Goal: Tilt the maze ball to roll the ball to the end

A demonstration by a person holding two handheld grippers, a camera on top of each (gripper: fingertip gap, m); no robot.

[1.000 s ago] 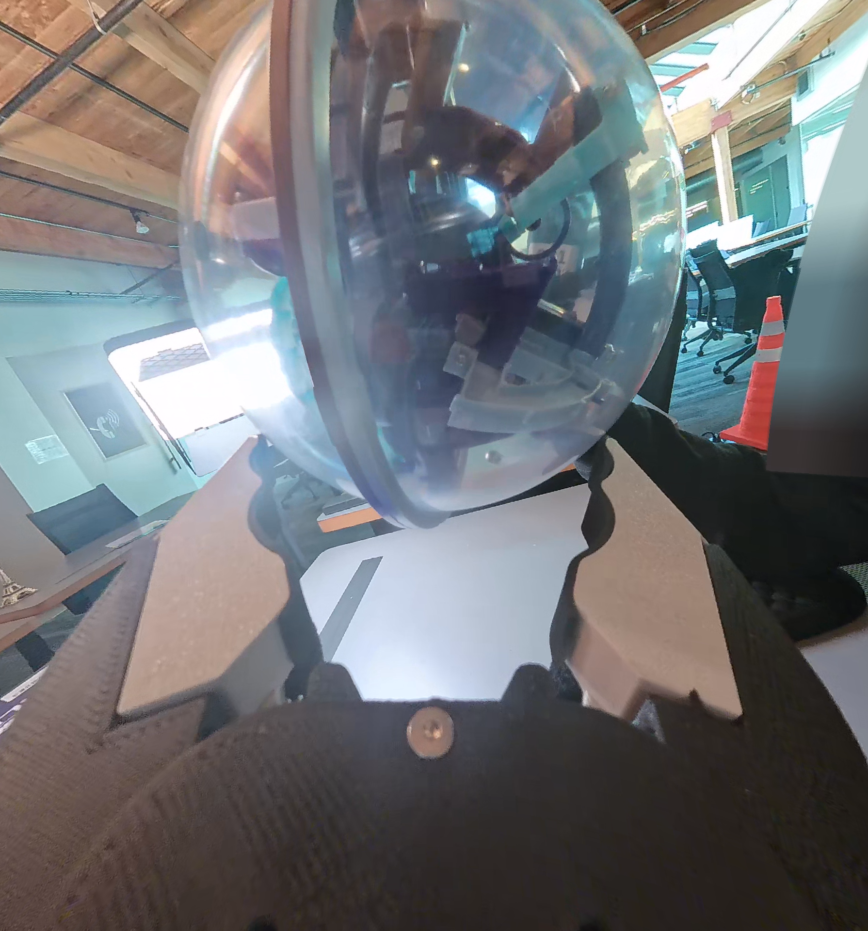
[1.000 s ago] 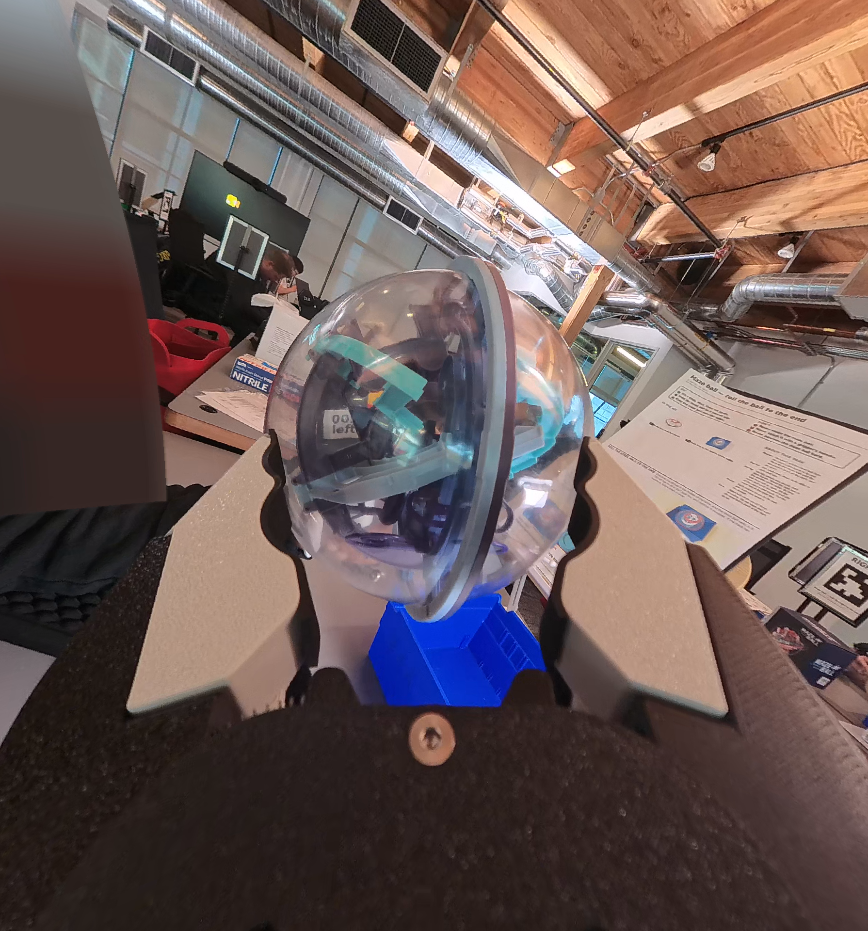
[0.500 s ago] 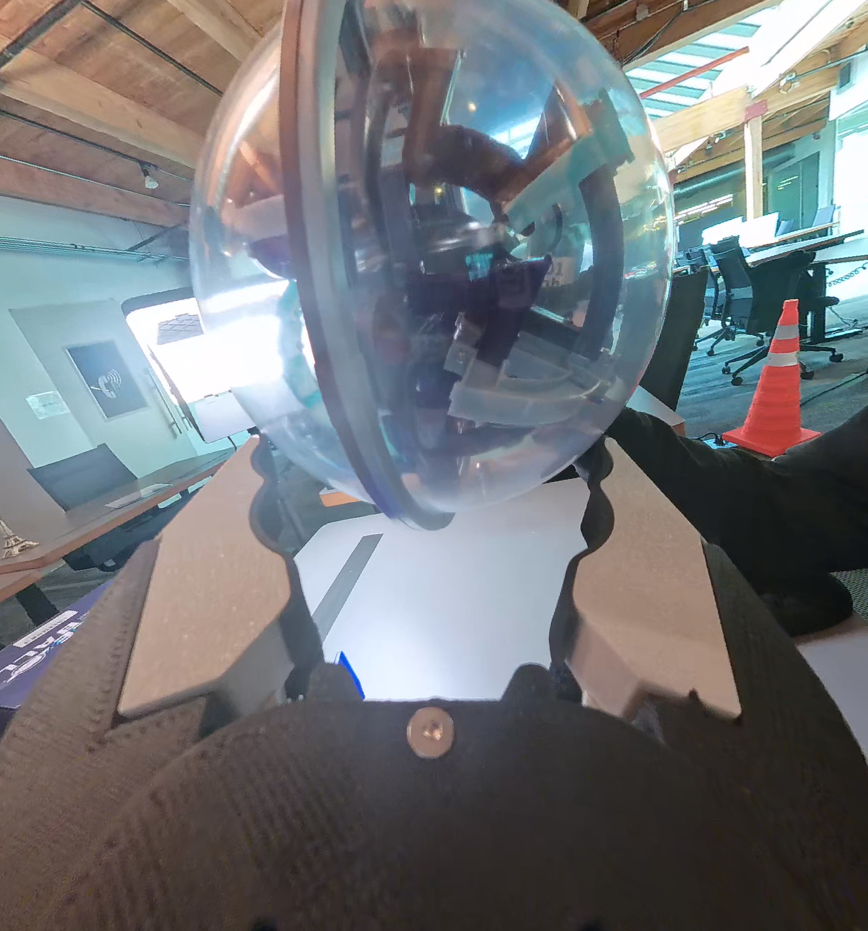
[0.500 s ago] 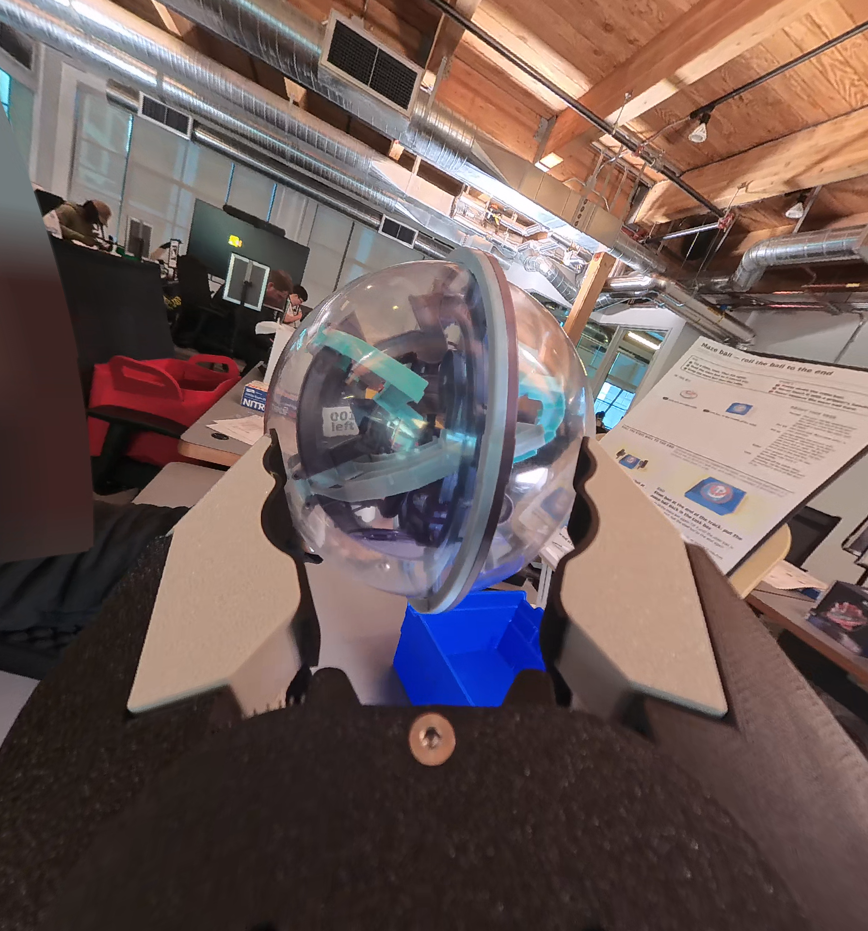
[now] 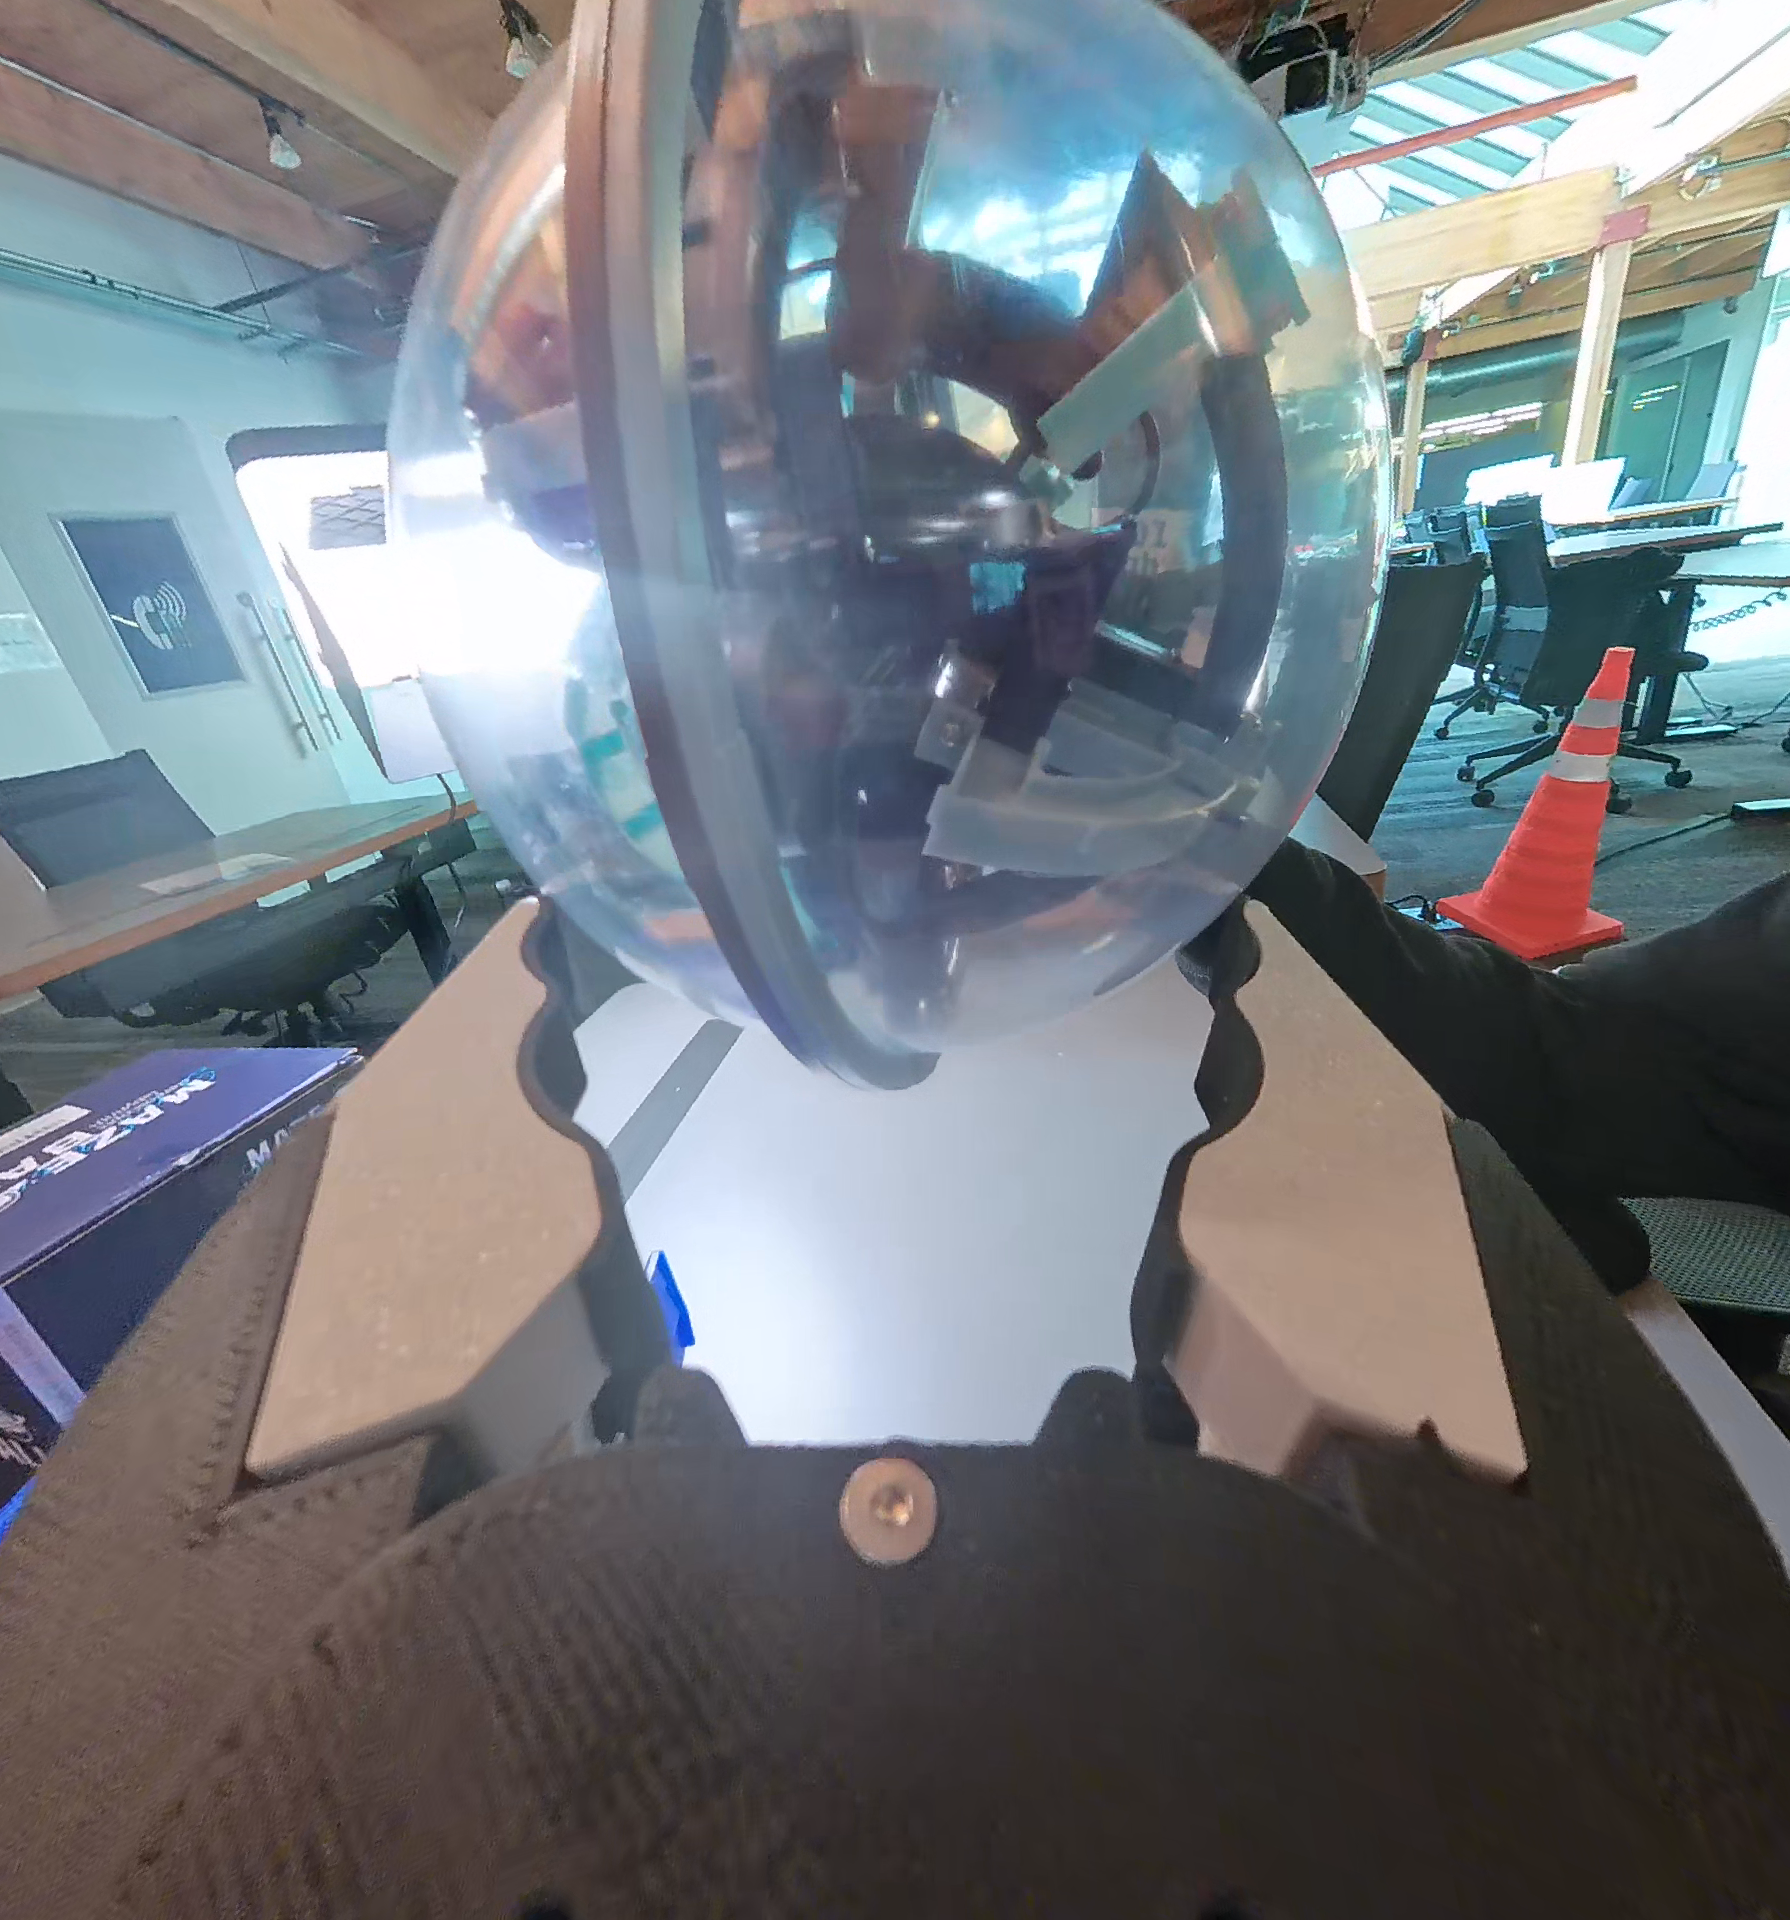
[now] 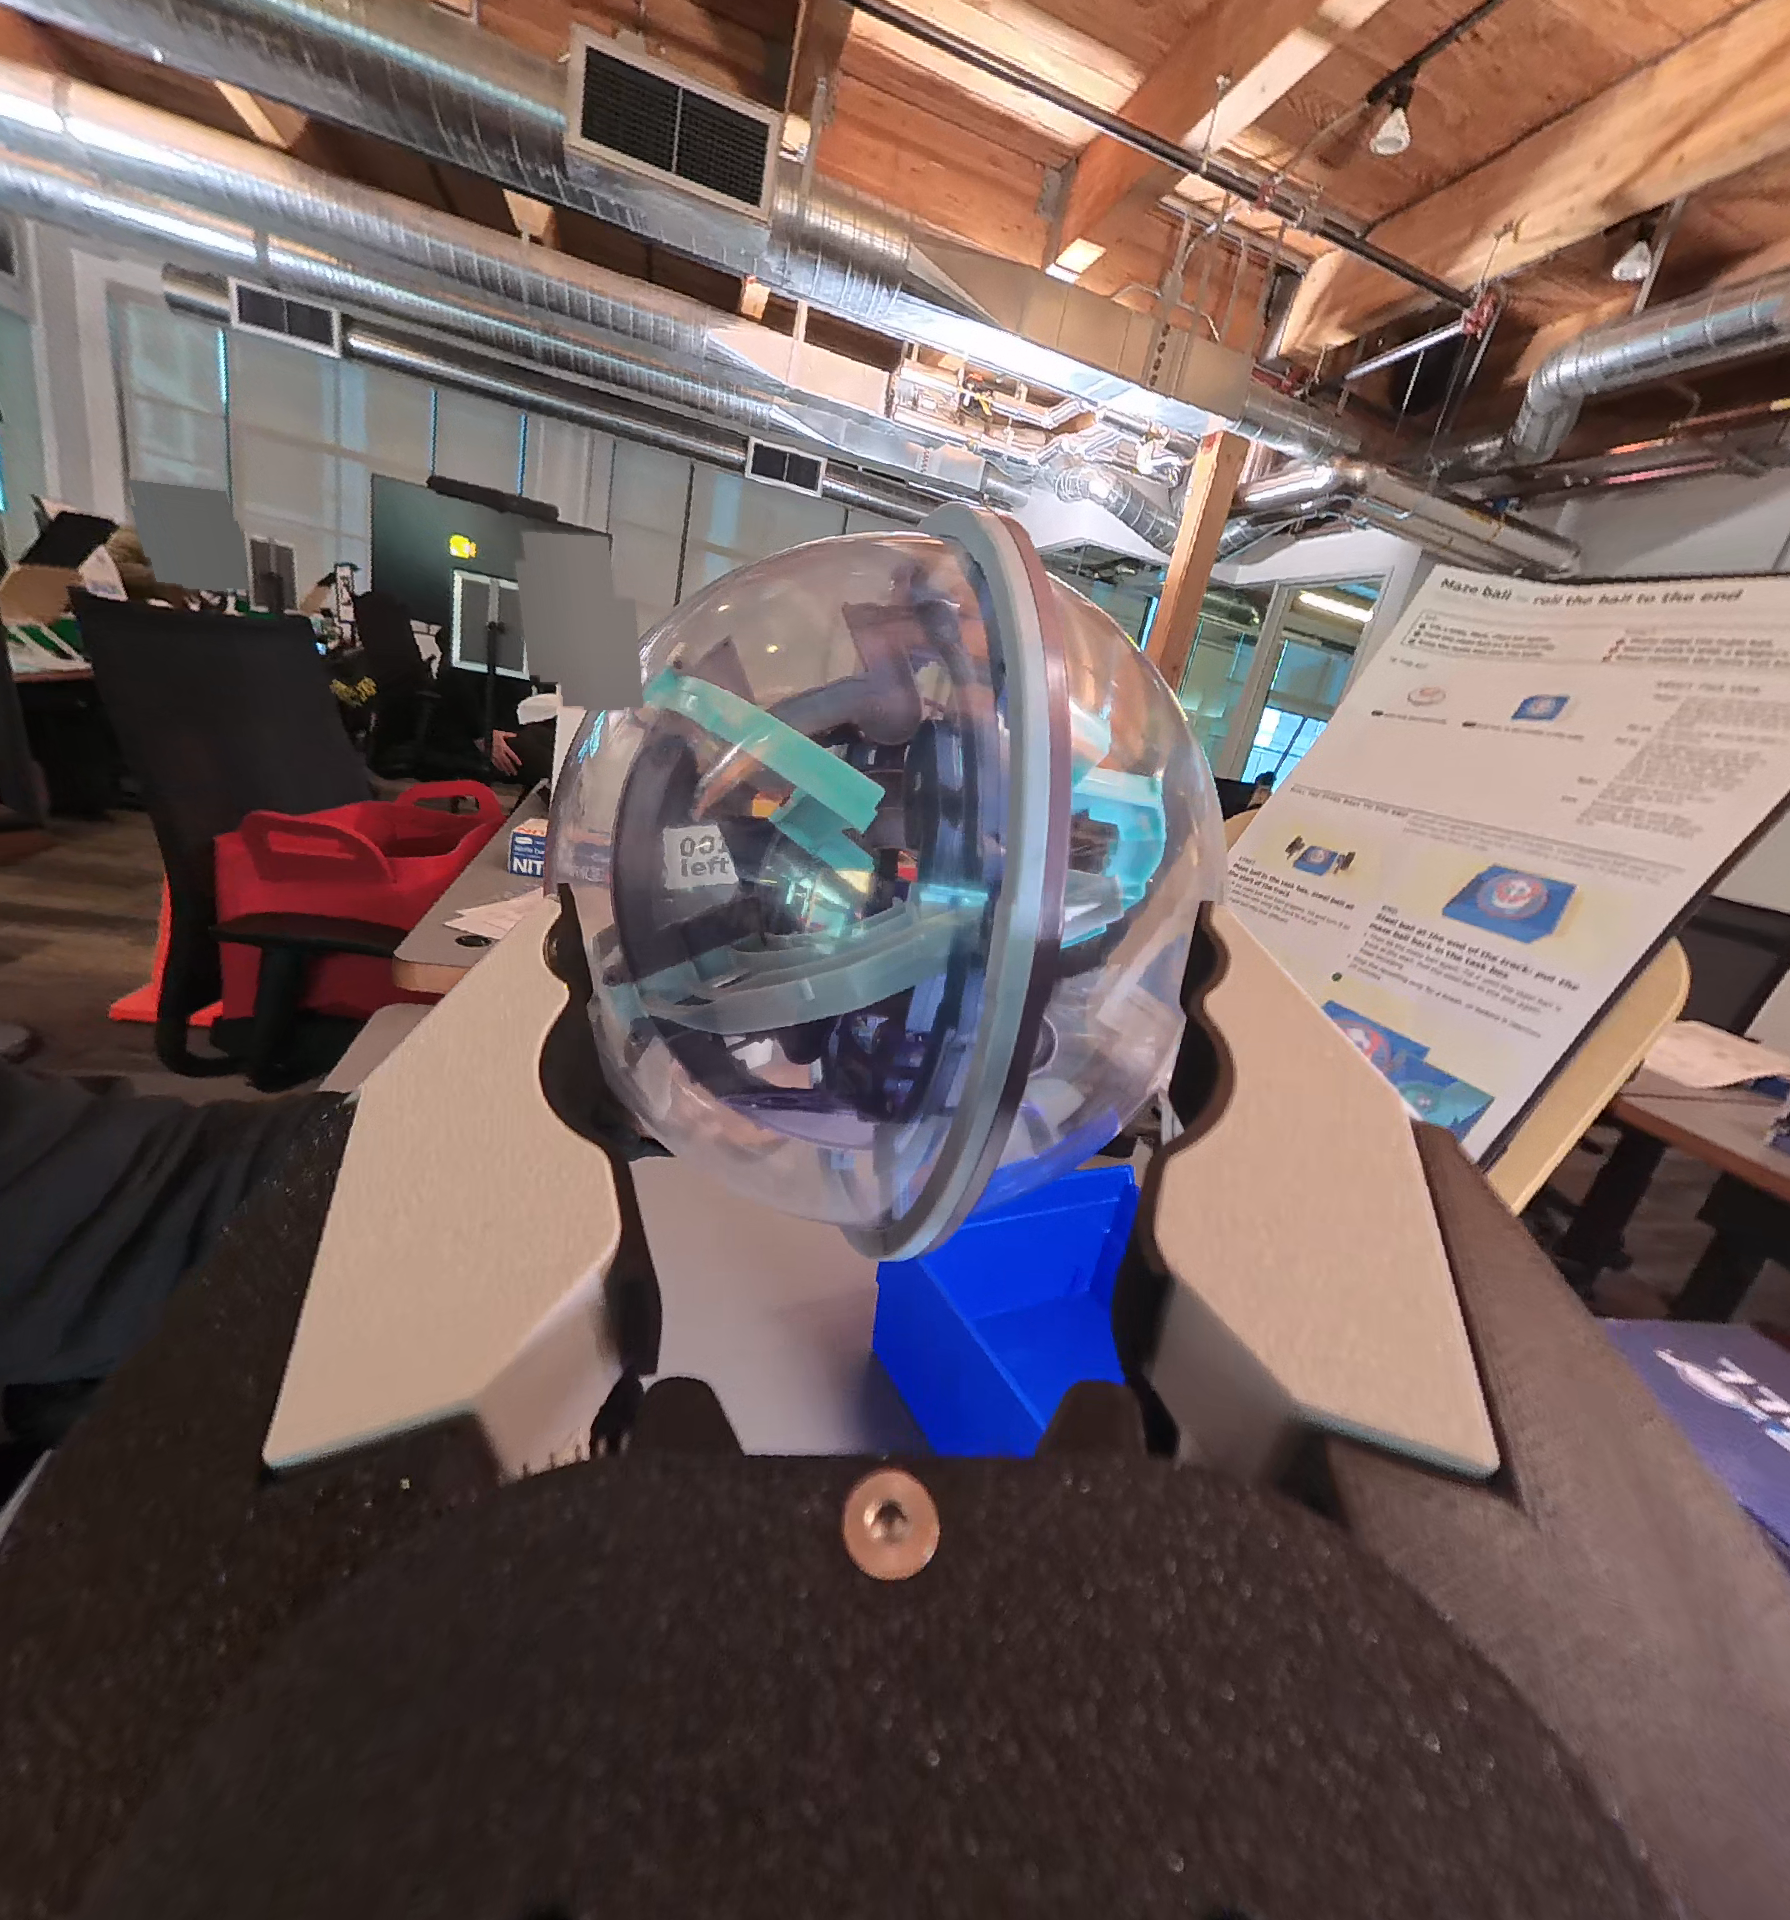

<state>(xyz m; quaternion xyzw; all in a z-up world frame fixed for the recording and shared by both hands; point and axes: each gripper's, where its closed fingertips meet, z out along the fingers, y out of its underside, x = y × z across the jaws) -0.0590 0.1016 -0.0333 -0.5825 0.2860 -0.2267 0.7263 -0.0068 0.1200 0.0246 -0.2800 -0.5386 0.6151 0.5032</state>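
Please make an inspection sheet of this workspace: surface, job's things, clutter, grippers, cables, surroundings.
Surface: white table, bare under the sphere.
Job's things: clear maze ball lifted off the table; blue bin beneath it.
Clutter: dark printed box; instruction board.
Grippers: left gripper and right gripper each clamp the maze ball from opposite sides.
Cables: cable on the floor near the orange cone.
Surroundings: open office, desks, chairs, red bag, ceiling ducts.

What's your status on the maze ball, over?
Both grippers clamp the clear maze ball, held above the blue bin. Inner ball not visible. Nothing obstructing.
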